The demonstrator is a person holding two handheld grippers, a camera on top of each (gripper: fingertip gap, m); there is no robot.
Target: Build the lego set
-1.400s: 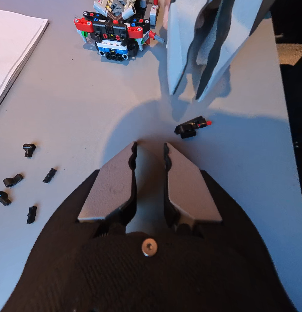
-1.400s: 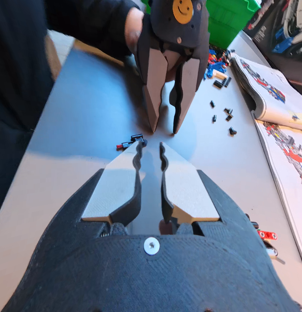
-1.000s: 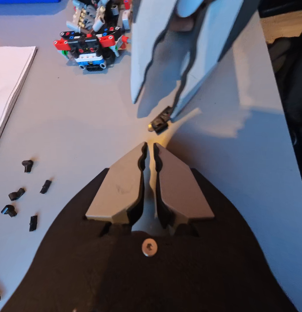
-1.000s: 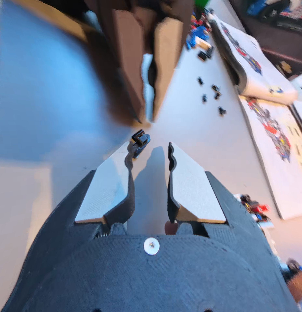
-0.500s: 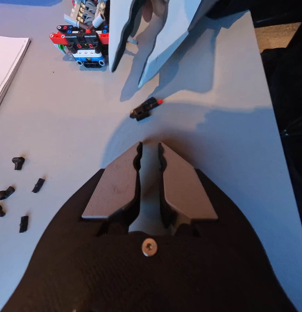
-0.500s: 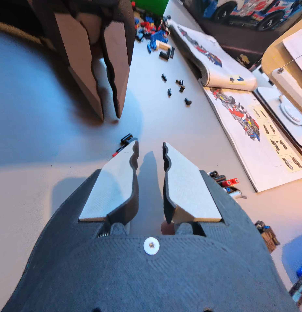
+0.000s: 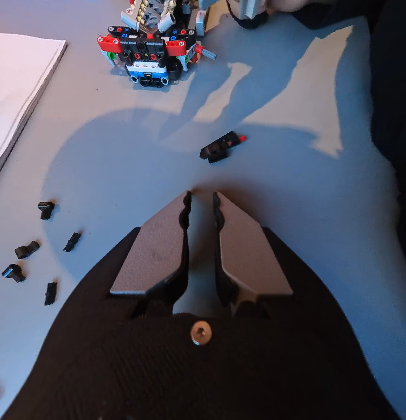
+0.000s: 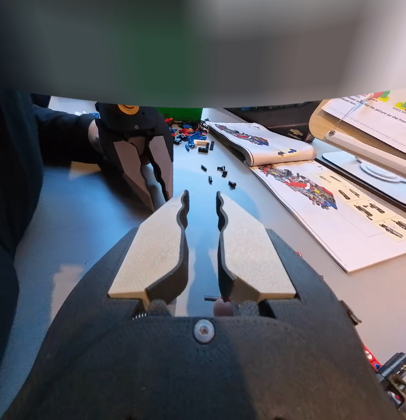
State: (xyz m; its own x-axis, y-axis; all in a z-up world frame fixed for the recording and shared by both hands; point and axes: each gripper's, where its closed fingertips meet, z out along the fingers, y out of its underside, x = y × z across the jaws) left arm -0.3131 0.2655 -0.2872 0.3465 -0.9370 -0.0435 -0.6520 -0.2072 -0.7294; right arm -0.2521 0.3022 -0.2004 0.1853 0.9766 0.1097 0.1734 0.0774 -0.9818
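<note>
A small black piece with a red pin (image 7: 220,146) lies on the grey table, just ahead and right of my left gripper (image 7: 202,193), which is open, empty and low over the table. The part-built model (image 7: 149,52), black, red, blue and white, stands at the far side. Only a grey sliver of my right gripper shows at the top edge of the left wrist view. In the right wrist view my right gripper (image 8: 202,195) is open and empty. It faces the left gripper (image 8: 160,204), which a hand holds.
Several small black connectors (image 7: 45,209) lie at the left, also in the right wrist view (image 8: 220,175). A white booklet (image 7: 20,79) lies far left, its open pages (image 8: 311,204) on the right. A loose brick pile (image 8: 190,134) sits farther back. About 11 cm separates my left fingertips from my right.
My right gripper has drawn back from the black piece toward the model and nearly left the left wrist view. The piece stays on the table. My left gripper has opened slightly.
</note>
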